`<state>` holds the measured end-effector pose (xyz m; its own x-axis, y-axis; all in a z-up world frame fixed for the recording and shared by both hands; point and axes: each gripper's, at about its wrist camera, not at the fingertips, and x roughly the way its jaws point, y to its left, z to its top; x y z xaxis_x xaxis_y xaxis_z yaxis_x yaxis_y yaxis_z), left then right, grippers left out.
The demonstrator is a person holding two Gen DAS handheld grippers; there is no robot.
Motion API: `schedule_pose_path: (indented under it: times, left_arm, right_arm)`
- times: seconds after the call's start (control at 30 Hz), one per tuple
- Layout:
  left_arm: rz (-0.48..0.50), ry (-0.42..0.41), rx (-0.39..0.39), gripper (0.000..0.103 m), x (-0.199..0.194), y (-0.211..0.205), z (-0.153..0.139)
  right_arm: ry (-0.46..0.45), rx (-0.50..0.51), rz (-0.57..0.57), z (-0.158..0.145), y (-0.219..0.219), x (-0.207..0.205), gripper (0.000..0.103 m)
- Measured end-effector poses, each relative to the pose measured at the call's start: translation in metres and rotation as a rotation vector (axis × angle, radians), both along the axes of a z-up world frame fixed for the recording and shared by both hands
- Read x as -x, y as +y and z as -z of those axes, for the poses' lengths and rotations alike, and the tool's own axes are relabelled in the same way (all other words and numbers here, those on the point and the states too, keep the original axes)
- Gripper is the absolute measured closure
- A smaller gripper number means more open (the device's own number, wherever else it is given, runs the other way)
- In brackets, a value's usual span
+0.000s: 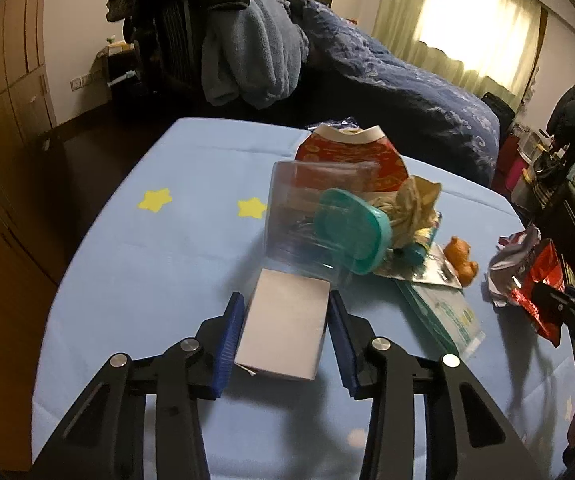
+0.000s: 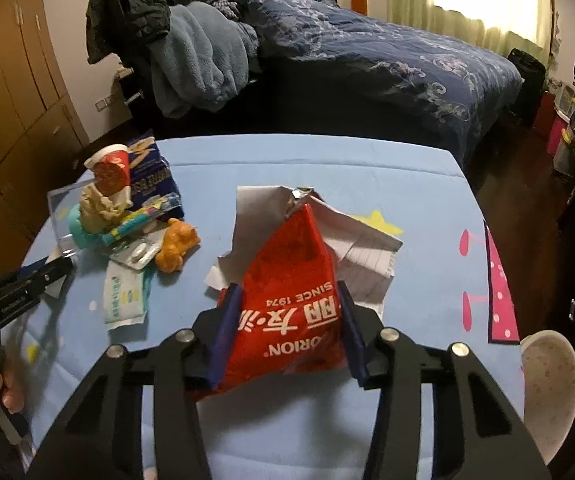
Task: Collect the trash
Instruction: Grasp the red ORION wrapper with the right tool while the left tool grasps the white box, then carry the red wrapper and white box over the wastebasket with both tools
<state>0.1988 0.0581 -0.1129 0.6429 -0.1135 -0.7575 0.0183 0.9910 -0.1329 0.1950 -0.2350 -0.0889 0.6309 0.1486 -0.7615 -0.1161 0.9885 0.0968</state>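
the left claw (image 1: 285, 312) is clamped on a small grey box (image 1: 283, 324), light and stiff, squeezed across its flat sides above the blue surface (image 1: 159, 264). the right claw (image 2: 289, 306) pinches a red snack bag (image 2: 291, 304), thin, crinkly and likely slippery, gripped mid-body beside crumpled paper (image 2: 363, 248).

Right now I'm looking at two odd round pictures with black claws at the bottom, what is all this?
Each picture comes from a fisheye camera on a hand-held gripper, looking along its two blue fingers. A person holds one in each hand. The left gripper sits around a small grey box. The right gripper sits around a red snack bag lying on crumpled paper. Both rest on a blue table. Nearby is a heap: a clear jar with teal lid, a red cup, and a toy bear.
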Motion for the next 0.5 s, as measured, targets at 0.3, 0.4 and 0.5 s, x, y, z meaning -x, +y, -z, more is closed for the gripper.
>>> schedule_pose_path:
  times: [0.3, 0.4, 0.5]
  left_arm:
    - [0.007, -0.083, -0.003, 0.06, 0.044, -0.007, -0.03]
    - [0.029, -0.09, 0.002, 0.06, 0.057, -0.014, -0.037]
    - [0.054, -0.1, 0.012, 0.06, 0.069, -0.024, -0.043]
  right_arm:
    - [-0.053, -0.068, -0.005, -0.02, -0.014, 0.037, 0.058]
    - [-0.06, -0.091, -0.01, -0.023, -0.018, 0.052, 0.058]
    - [-0.073, -0.117, -0.013, -0.027, -0.023, 0.07, 0.058]
